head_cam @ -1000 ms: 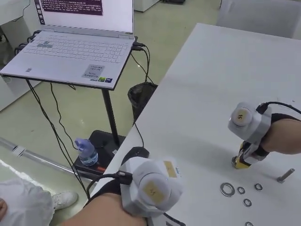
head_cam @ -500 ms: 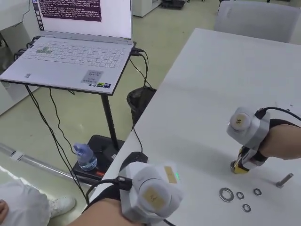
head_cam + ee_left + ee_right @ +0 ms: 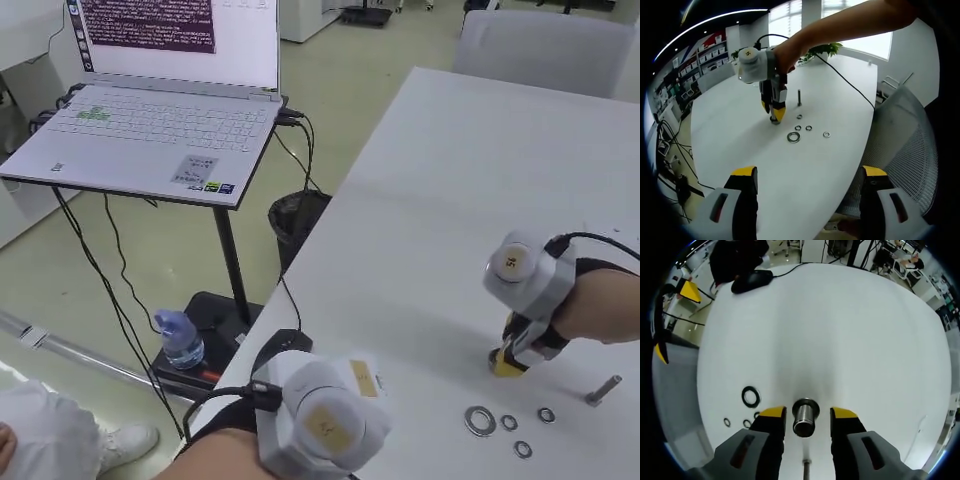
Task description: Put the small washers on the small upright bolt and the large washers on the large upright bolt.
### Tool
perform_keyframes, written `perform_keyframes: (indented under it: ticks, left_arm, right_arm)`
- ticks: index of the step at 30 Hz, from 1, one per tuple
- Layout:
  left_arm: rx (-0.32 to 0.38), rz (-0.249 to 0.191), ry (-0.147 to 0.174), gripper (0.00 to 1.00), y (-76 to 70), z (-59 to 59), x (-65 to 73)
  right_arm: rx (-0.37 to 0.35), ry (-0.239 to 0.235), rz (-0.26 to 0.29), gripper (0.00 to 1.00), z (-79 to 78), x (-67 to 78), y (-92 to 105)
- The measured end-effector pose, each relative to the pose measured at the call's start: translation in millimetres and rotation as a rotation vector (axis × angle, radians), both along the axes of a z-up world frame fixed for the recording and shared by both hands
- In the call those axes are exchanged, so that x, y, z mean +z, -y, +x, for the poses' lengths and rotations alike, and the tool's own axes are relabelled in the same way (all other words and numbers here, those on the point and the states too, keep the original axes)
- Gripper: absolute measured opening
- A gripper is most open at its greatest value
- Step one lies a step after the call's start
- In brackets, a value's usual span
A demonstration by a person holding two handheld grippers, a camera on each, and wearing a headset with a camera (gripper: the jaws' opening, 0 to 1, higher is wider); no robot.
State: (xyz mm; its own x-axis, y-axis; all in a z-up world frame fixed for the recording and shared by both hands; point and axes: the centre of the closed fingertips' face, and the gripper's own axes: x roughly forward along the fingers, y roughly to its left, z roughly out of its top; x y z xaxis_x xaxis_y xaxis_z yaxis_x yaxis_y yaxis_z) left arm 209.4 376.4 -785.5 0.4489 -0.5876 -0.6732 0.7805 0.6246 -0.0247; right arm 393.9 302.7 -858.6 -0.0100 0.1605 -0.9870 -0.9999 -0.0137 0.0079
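Note:
On the white table (image 3: 420,230) the large bolt (image 3: 805,416) stands upright between the jaws of my right gripper (image 3: 808,413), with a sliver of table showing on each side. That gripper (image 3: 505,362) points down at the bolt (image 3: 774,120). The thin small bolt (image 3: 605,390) stands to its right (image 3: 799,97). A large washer (image 3: 480,420) and several small washers (image 3: 509,423) lie flat just in front (image 3: 793,137). My left gripper (image 3: 809,172) hovers open and holds nothing, well back from the washers near the table's front edge.
A laptop (image 3: 150,130) sits on a stand left of the table, with cables and a water bottle (image 3: 183,335) on the floor below. A black mouse (image 3: 752,280) lies by the table edge. A mesh chair (image 3: 905,135) stands beside the table.

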Motion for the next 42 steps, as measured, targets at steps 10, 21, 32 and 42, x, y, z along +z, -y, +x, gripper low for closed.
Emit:
perform_keyframes:
  ticks: [10, 21, 32, 42]
  left_arm:
    - [0.006, -0.014, 0.017, 0.87, 4.7, 2.6, 2.5]
    - [0.003, -0.011, 0.022, 0.9, 7.1, 1.9, 1.8]
    - [-0.009, -0.016, 0.02, 0.92, 14.1, 1.8, 2.6]
    - [-0.022, -0.009, 0.016, 0.92, 17.7, -1.0, 1.5]
  right_arm:
    - [0.0, 0.001, 0.028, 0.39, -0.7, 9.6, 2.2]
    - [0.001, 0.024, 0.057, 0.4, -8.3, 31.0, 6.3]
    - [0.042, 0.043, 0.101, 0.41, -21.1, 51.7, 7.9]
    - [0.055, 0.03, 0.134, 0.41, -40.5, 57.5, 9.3]
